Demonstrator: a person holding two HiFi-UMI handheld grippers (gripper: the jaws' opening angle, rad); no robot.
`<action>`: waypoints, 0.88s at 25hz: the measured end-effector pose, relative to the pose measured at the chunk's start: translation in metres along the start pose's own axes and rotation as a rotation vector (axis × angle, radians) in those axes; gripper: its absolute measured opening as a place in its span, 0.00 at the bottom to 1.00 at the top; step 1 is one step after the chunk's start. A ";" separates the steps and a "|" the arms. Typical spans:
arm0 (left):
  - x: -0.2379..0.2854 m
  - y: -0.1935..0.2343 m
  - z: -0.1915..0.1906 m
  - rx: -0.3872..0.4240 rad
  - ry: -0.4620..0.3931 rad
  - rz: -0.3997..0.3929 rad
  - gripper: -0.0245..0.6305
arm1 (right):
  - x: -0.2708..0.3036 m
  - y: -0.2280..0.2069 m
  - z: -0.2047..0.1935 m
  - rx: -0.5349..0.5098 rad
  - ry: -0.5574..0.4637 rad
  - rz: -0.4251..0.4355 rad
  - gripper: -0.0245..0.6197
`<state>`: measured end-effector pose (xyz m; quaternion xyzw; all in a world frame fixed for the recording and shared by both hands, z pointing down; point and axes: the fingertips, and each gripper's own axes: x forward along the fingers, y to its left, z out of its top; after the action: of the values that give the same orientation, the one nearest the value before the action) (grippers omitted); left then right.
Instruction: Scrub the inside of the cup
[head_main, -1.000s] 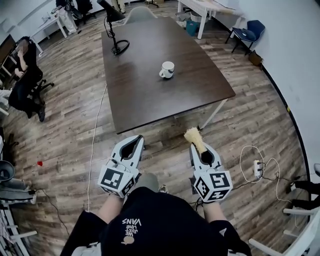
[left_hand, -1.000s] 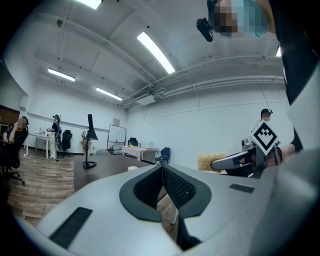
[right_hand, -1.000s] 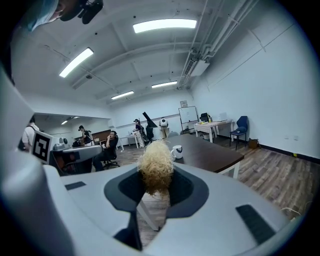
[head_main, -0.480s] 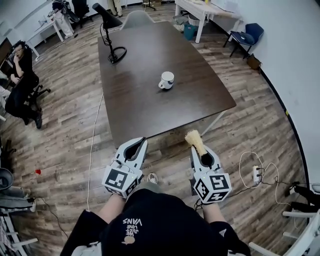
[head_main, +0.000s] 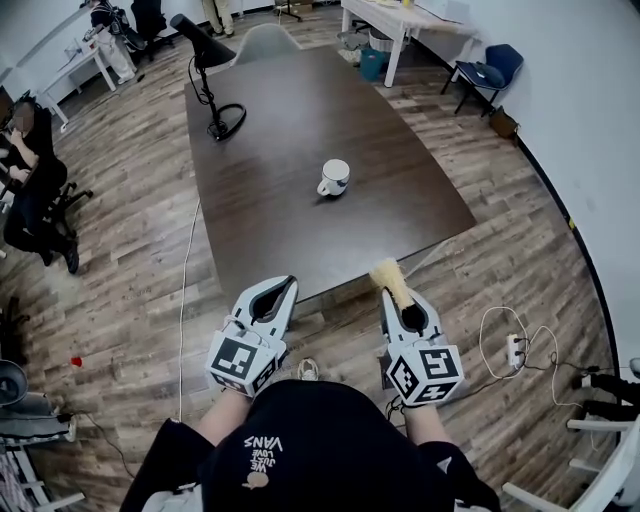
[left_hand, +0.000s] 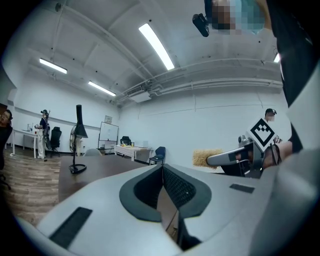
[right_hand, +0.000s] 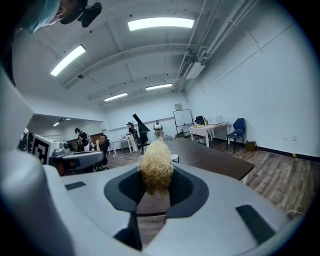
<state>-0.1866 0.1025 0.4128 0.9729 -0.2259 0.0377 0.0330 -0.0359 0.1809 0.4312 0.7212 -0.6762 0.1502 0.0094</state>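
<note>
The person has walked up to the dark wooden table (head_main: 300, 240). Its near edge, which lay well ahead of both grippers a second ago, now sits right at their tips in the head view. The white mug (head_main: 335, 177) also appears lower in that view than before. It stands upright on the tabletop, toward the right-hand side with its handle to the left, and is still well apart from either tool. The black desk lamp (head_main: 205, 45) at the far left end has likewise drawn nearer. Neither grip has changed. The left gripper (head_main: 282, 285) has its jaws pressed together with nothing between them, as its own view shows. The right gripper (head_main: 403, 300) is clamped on a straw-coloured scrubber (head_main: 390, 277), whose frizzy head sticks out past the jaw tips and points at the table. In the right gripper view the mug peeks out just behind that tuft, so the tool looks roughly lined up with it. The approach seems nearly done but no scrubbing has begun. The likely next need is for the left jaws to open and steady the mug, so the scrubber can go inside.
</note>
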 end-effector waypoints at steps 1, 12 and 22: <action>0.002 0.001 -0.001 -0.001 0.000 -0.005 0.06 | 0.002 -0.001 0.000 0.000 0.000 -0.004 0.19; 0.033 0.018 -0.006 -0.018 0.012 -0.010 0.06 | 0.033 -0.016 0.005 0.002 0.013 0.001 0.19; 0.083 0.025 0.007 -0.026 0.009 0.067 0.06 | 0.075 -0.052 0.029 -0.025 0.046 0.093 0.19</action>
<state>-0.1230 0.0436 0.4143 0.9640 -0.2589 0.0401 0.0453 0.0241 0.1061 0.4309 0.6853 -0.7103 0.1587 0.0271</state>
